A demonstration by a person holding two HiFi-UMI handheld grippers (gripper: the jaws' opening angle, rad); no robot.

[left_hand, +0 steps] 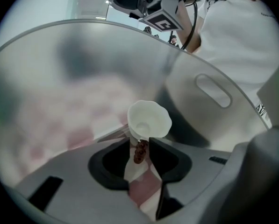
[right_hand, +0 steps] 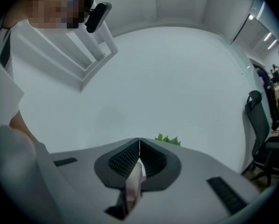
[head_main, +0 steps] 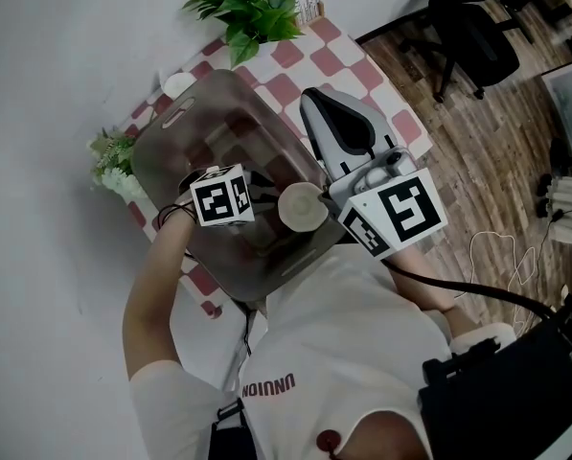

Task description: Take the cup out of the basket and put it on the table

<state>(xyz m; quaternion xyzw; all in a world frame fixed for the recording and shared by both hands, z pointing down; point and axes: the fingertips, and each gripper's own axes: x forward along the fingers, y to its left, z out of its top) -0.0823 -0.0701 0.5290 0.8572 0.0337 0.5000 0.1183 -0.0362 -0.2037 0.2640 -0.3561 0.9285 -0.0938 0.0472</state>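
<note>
there, left hand-held gripper (left_hand: 140, 143) points into basket (head_main: 185, 137), jaws apart.

Cup (left_hand: 149, 121) in basket (head_main: 173, 125); basket on table (head_main: 337, 59); plant (head_main: 248, 3) behind.

The white shirt (head_main: 362, 353) carries dark red letters (head_main: 267, 388), upside down in the head view, reading roughly "UNNION". They lie well behind the fingers (head_main: 335, 132), toward the person. Beyond the fingers, a card (head_main: 309, 3) beside the plant (head_main: 247, 3) bears print too small to read.
</note>
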